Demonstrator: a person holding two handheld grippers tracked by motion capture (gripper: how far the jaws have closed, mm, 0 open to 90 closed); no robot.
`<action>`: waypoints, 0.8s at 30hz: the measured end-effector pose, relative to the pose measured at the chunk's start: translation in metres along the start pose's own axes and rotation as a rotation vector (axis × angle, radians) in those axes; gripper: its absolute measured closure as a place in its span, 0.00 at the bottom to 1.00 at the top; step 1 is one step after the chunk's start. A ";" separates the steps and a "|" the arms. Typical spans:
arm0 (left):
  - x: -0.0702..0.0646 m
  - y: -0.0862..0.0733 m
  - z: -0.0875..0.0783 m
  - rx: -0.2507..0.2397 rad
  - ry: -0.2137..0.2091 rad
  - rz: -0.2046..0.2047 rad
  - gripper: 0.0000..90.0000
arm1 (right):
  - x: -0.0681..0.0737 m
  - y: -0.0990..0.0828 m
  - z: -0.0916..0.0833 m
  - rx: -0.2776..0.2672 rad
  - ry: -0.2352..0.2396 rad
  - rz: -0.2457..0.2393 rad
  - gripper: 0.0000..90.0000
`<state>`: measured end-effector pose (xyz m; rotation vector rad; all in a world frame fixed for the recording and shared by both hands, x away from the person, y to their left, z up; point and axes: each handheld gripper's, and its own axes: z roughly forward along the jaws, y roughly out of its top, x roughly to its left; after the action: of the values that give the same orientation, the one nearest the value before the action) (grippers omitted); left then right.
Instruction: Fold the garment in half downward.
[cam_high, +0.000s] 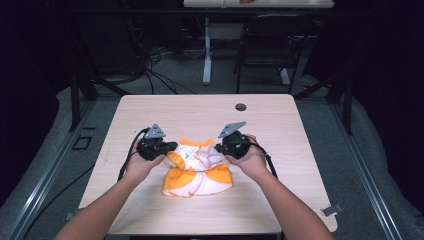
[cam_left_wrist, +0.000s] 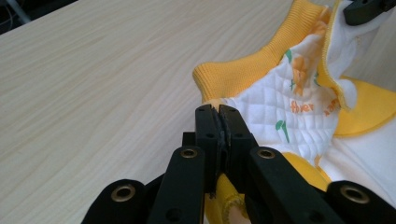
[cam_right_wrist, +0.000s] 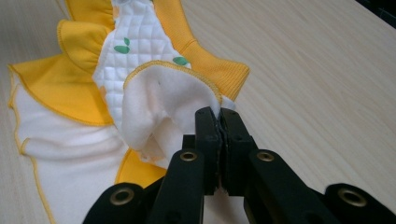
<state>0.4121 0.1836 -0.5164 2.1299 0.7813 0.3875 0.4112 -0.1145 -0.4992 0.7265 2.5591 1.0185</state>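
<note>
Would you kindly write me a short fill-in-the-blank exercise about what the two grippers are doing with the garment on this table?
1. The garment is white and ____.
2. The left gripper has its jaws ____ on the garment's edge.
3. The right gripper pinches the garment's ____ fabric.
4. The garment lies on a wooden ____.

Missing words: yellow; shut; white; table

Your garment (cam_high: 198, 171) lies on the table (cam_high: 150, 110), near the front edge. Your left gripper (cam_high: 170, 148) sits at its left side, your right gripper (cam_high: 218, 148) at its right.
</note>
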 end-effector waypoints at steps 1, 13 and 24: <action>-0.002 -0.003 0.000 0.000 -0.010 0.002 0.97 | 0.001 -0.002 0.000 -0.006 0.002 0.004 0.97; -0.017 -0.027 0.000 0.005 -0.053 -0.006 0.96 | 0.013 -0.032 0.006 -0.007 0.060 0.042 0.96; -0.025 -0.031 -0.013 -0.020 -0.115 -0.011 0.84 | 0.021 -0.040 -0.007 -0.062 0.115 0.087 0.82</action>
<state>0.3743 0.1898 -0.5331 2.1081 0.7196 0.2639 0.3764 -0.1318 -0.5239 0.7908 2.5985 1.1946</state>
